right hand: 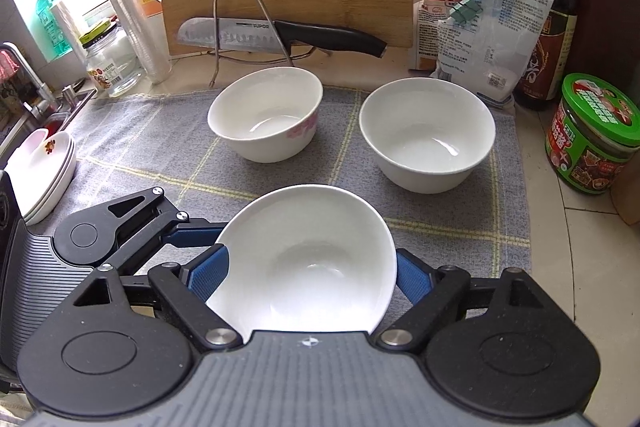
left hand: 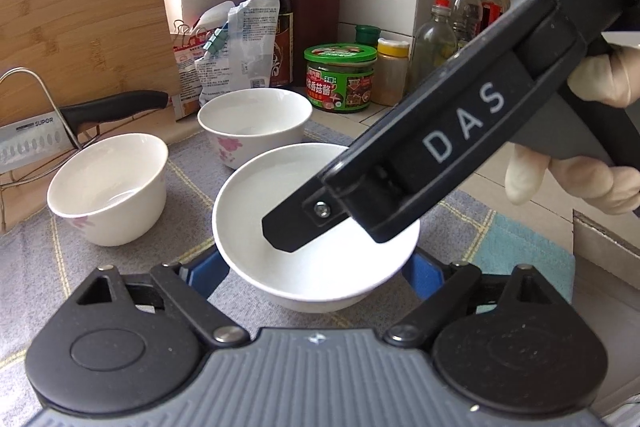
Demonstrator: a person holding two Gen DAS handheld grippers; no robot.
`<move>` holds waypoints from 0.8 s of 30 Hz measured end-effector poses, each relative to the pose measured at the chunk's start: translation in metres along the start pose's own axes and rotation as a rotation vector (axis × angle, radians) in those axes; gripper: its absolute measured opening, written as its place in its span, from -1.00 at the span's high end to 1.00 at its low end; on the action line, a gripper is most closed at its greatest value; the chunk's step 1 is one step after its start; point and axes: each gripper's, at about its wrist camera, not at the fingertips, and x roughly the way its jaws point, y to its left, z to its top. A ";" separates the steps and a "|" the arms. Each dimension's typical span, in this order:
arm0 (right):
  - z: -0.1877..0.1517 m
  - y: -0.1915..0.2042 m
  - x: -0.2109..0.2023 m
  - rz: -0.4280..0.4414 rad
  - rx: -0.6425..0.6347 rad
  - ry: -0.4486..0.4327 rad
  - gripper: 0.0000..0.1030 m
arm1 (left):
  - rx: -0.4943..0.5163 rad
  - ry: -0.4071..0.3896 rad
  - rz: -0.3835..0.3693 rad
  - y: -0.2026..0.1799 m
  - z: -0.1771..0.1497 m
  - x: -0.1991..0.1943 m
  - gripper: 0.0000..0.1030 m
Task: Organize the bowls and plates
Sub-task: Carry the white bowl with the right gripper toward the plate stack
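Grippers both tilt down over the grey mat. Right gripper is clamped on a plain white bowl, blue pads against its sides; left gripper clamps the same bowl from the left. Two more bowls sit behind, apart. Writing: "DAS" on right gripper, "SUPOR" on knife. Plate stack at the mat's left edge; mat between is open.

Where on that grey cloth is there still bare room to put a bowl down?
The grey cloth lies bare between the stacked plates and the flowered bowl, and along its right edge past the plain bowl. A narrower strip runs between those bowls and the held bowl. Behind, by the knife and packets, it is crowded.
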 end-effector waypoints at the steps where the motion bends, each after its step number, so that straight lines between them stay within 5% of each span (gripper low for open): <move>1: 0.000 0.004 0.000 0.007 -0.007 0.001 -0.78 | -0.004 0.003 0.006 0.002 -0.001 -0.004 -0.78; 24: 0.030 0.135 0.037 0.190 -0.245 0.044 -0.79 | -0.149 0.038 0.206 0.067 -0.054 -0.098 -0.78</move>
